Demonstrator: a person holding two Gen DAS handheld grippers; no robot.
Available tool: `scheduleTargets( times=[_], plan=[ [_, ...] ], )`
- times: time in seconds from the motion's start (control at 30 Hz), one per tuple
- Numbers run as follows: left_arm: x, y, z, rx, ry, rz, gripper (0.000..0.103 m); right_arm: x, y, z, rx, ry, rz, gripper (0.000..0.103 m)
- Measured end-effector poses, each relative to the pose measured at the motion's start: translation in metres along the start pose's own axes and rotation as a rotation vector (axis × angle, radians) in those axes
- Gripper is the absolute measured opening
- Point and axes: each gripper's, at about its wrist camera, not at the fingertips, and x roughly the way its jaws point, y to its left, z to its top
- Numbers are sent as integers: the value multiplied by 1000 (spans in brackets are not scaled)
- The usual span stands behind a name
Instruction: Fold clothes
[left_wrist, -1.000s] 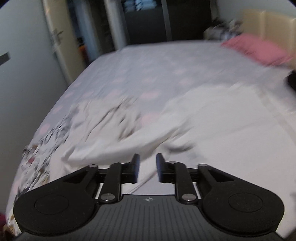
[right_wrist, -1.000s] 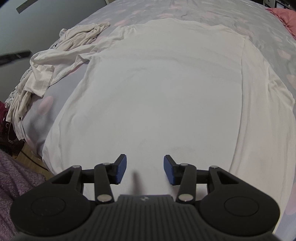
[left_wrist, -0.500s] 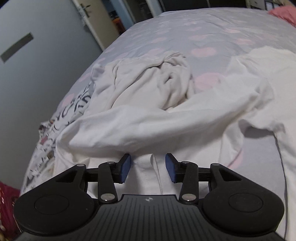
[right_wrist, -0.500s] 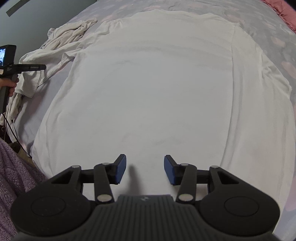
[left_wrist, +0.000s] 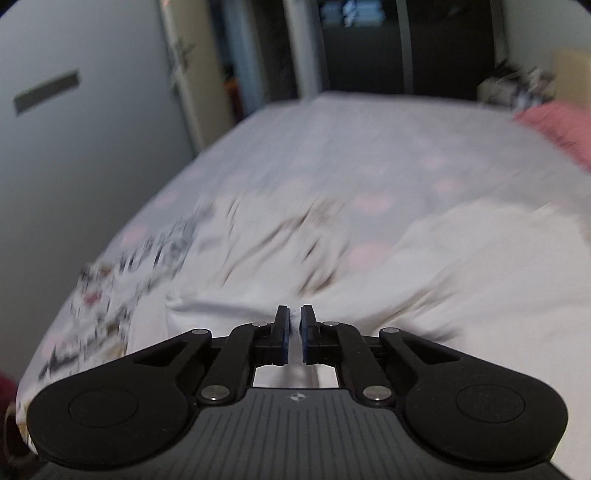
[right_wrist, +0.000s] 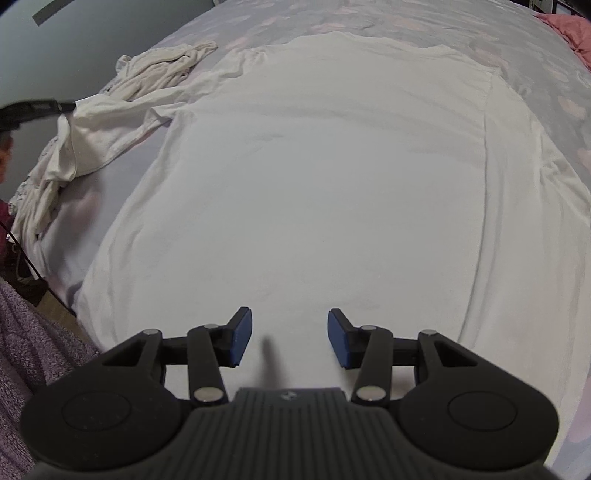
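Observation:
A large white T-shirt (right_wrist: 325, 177) lies spread flat on the bed, its right side folded in along a straight crease. Its left sleeve (right_wrist: 110, 136) stretches out to the left. My left gripper (left_wrist: 293, 325) is shut on the cuff of that sleeve (left_wrist: 236, 306) and lifts it; it shows at the left edge of the right wrist view (right_wrist: 37, 109). My right gripper (right_wrist: 290, 338) is open and empty, low over the shirt's lower middle.
A crumpled white garment (right_wrist: 162, 66) and a patterned cloth (left_wrist: 122, 291) lie at the bed's left edge. A pink pillow (left_wrist: 554, 125) sits far right. The bedsheet (right_wrist: 461, 33) is grey with pink spots. A purple fleece (right_wrist: 33, 354) is at lower left.
My left gripper has closed on the sleeve cuff and lifted it, tilting the view up toward the room. My right gripper stays open, almost still above the shirt.

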Motion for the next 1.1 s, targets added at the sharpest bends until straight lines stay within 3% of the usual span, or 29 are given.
scheduleTargets(
  times=[0.27,0.5,0.67,0.77,0.97,1.1],
  plan=[
    [-96,-25,44,95,-178,-264,3,-20,11,-5,-26,-46,6,49],
    [-153,-97,59,321,-239,-548,3,-38,11,-15,-21,-87,-12,49],
    [-170,-159,39,502,-186,-741,3,-44,-1,-29,17,-86,-40,49],
    [-166,-192,14,586,-102,-822,3,-47,-10,-37,48,-88,-40,49],
    [-135,-229,-42,596,16,-863,3,-53,-11,-51,39,-127,10,49],
    [-115,-236,-63,565,70,-877,5,-51,-11,-53,25,-125,-3,49]
  ],
)
